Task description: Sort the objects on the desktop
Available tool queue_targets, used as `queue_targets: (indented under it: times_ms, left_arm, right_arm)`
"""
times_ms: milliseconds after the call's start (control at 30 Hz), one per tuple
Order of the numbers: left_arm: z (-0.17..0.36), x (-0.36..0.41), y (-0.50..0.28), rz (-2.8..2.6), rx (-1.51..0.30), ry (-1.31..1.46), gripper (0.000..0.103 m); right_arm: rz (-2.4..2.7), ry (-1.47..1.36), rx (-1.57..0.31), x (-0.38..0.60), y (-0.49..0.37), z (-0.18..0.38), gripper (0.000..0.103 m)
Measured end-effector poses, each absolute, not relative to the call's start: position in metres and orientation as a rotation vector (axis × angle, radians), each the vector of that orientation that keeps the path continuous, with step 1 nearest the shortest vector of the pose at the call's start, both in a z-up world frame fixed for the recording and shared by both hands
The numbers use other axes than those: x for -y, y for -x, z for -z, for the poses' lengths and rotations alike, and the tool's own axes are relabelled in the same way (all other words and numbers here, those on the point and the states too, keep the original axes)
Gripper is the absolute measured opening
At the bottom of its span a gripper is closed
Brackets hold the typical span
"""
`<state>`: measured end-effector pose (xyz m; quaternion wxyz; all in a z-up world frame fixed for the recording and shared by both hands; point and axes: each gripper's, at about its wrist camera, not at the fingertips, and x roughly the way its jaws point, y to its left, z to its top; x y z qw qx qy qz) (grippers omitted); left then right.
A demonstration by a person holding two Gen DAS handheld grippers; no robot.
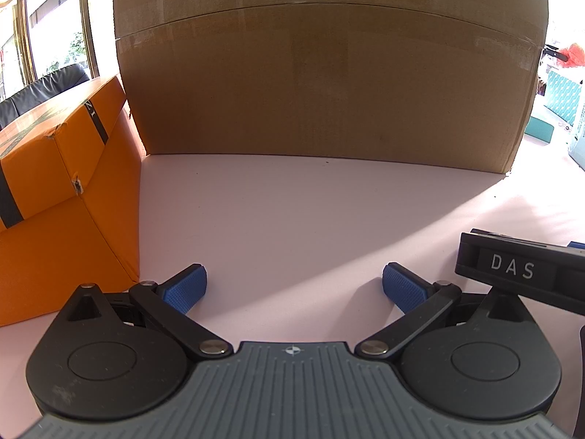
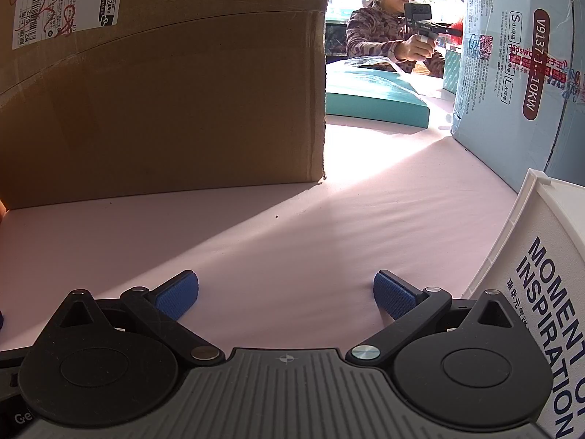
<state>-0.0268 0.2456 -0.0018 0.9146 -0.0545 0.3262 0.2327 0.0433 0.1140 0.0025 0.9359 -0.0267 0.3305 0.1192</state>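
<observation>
My left gripper [image 1: 294, 287] stands open low over the pink tabletop [image 1: 285, 212], nothing between its blue pads. An orange box [image 1: 62, 197] lies just left of it, almost touching the left finger. A black part marked DAS [image 1: 519, 269], belonging to the other gripper, pokes in at the right. My right gripper [image 2: 286, 294] is open too, empty, above the pink tabletop [image 2: 292, 226]. A white container printed "MOMENT OF INSPIRATION" [image 2: 541, 292] stands close against its right side.
A large brown cardboard box [image 1: 321, 77] walls off the space ahead of the left gripper and shows again as the cardboard box [image 2: 161, 87] at the left. A pale blue package [image 2: 519, 66], a teal box [image 2: 376, 95] and a seated person [image 2: 387, 29] holding a device are behind.
</observation>
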Motion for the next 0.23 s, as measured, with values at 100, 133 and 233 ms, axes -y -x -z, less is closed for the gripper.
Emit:
queue_targets:
  times_ms: [100, 133, 233]
  left_arm:
    - [0.0017, -0.2457, 0.0267, -0.479, -0.671, 0.113, 0.103]
    - [0.0017, -0.2457, 0.0267, -0.479, -0.671, 0.113, 0.103]
    - [0.0017, -0.2459, 0.0268, -0.478, -0.671, 0.113, 0.103]
  right_arm:
    - [-0.244, 0.054, -0.675, -0.1139, -0.0428, -0.0026, 0.103]
    - [-0.244, 0.054, -0.675, -0.1139, -0.0425, -0.0027, 0.103]
    - [-0.244, 0.054, -0.675, -0.1141, -0.0421, -0.0028, 0.103]
